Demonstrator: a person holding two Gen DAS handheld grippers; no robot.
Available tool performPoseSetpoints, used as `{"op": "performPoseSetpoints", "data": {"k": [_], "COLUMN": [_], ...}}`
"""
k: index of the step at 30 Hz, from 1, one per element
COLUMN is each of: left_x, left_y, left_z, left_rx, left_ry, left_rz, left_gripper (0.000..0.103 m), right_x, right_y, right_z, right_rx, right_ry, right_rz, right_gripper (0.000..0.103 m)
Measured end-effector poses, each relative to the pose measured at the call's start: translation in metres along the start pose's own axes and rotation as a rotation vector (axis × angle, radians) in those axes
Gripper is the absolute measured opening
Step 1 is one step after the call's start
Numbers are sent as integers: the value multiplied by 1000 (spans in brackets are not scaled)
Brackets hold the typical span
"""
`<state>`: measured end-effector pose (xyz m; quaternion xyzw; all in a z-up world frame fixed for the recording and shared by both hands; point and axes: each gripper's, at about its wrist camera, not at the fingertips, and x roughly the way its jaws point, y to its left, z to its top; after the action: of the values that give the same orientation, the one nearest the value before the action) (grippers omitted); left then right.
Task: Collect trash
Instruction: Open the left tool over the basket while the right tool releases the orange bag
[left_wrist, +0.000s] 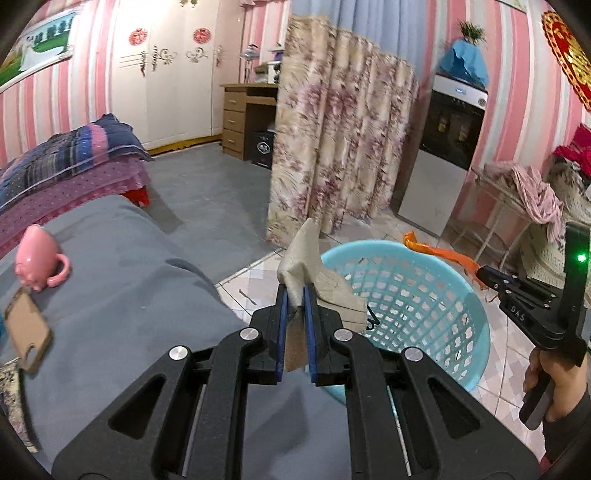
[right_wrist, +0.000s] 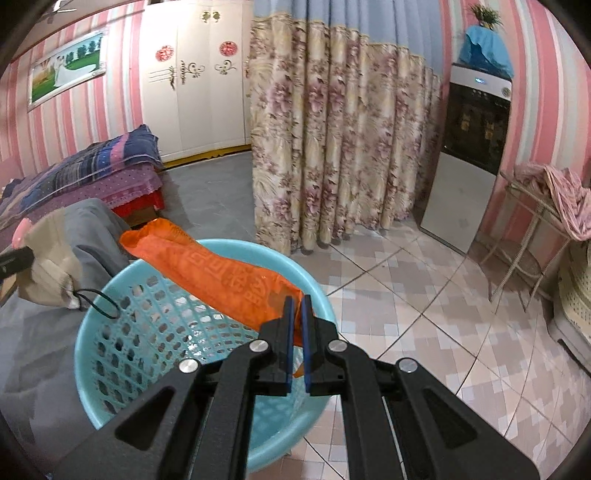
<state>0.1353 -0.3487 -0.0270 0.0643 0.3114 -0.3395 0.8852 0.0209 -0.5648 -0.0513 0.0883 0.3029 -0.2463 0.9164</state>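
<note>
My left gripper (left_wrist: 295, 290) is shut on a beige cloth pouch (left_wrist: 312, 273) with a black cord, held at the near left rim of the light blue plastic basket (left_wrist: 443, 295). My right gripper (right_wrist: 297, 301) is shut on an orange patterned bag (right_wrist: 218, 273) and holds it over the same basket (right_wrist: 110, 332). In the left wrist view the right gripper (left_wrist: 480, 275) and the orange bag (left_wrist: 436, 251) show at the basket's far right rim. In the right wrist view the beige pouch (right_wrist: 51, 266) hangs at the basket's left rim.
The basket stands on the tiled floor beside a grey covered surface (left_wrist: 129, 295) with a pink mug (left_wrist: 37, 260) and a brown phone case (left_wrist: 27, 328). A floral curtain (left_wrist: 332, 147), a bed (left_wrist: 55, 173), a desk (left_wrist: 243, 118) and a fridge (left_wrist: 443, 147) stand behind.
</note>
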Motion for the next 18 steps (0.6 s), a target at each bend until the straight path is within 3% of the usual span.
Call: {"op": "performPoseSetpoints", "data": {"k": [5,7,12,15,18], "left_x": [21,25,22,14,4], "left_y": [-15,-18,-19,-14,-2], "left_z": [-1,-2,0,3,7], "left_rx": [51,62,80,86,63], "left_ry": [24,31,4,-25,-53], "left_rz": [-6,-10,12,43,62], "left_gripper": [8,14,58,72,80], "right_x": [3,3,7,10,12], "right_y": [-8,-8,-6,-3,0], "right_z": [-3,-3,-8,-13,-16], "right_rx": [22,24,15,10,9], "right_ry": [-1,0,12,23,29], "right_rz": [-10,-12,-11,-11,-9], "right_gripper": [4,4,4,4,4]}}
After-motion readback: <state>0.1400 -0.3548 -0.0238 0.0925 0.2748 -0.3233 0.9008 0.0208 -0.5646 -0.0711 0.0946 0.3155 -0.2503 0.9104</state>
